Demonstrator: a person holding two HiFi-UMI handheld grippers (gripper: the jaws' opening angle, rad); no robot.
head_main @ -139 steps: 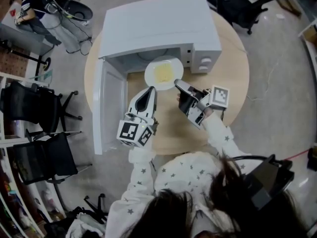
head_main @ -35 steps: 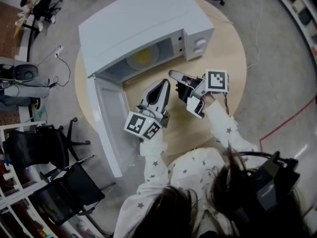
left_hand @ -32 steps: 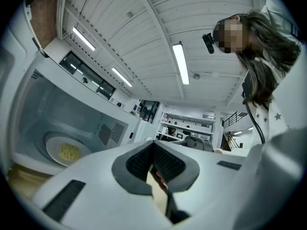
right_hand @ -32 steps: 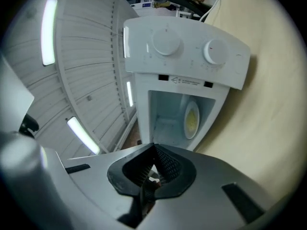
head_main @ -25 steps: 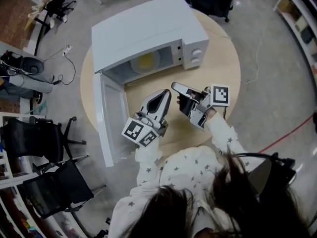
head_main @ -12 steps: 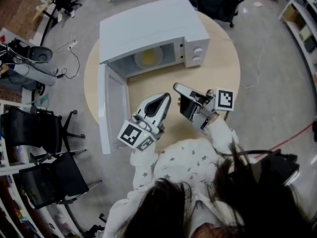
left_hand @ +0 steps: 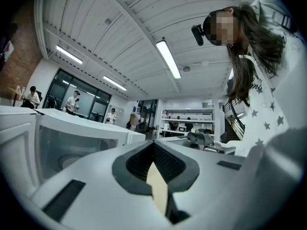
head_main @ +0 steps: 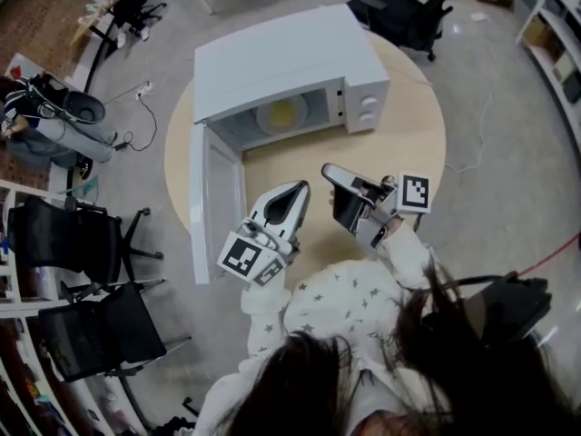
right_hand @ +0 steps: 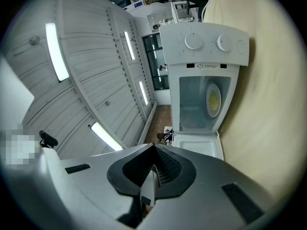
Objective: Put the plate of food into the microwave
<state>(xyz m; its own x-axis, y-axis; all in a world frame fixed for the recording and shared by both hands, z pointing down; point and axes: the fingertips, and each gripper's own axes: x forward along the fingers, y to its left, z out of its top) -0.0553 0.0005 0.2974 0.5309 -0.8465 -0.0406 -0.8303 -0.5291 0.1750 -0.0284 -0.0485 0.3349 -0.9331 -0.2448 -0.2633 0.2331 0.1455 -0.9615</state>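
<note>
The white microwave (head_main: 290,57) stands at the far side of the round wooden table (head_main: 404,143), its door (head_main: 215,203) swung wide open to the left. The white plate of yellow food (head_main: 282,113) lies inside the cavity. In the right gripper view the plate (right_hand: 214,99) sits deep in the microwave (right_hand: 206,42). My left gripper (head_main: 300,187) and right gripper (head_main: 329,168) hover over the table in front of the opening, well clear of the plate. Both are shut with nothing held. The left gripper (left_hand: 154,146) points past the microwave (left_hand: 72,135).
Black office chairs (head_main: 82,243) stand on the floor left of the table, and another chair (head_main: 399,12) behind it. The open door juts out over the table's left edge. Bare tabletop lies between the grippers and the microwave.
The plate, earlier at the microwave's mouth between the grippers, now lies inside. Both grippers have drawn back toward the person, slightly further in the last second.
</note>
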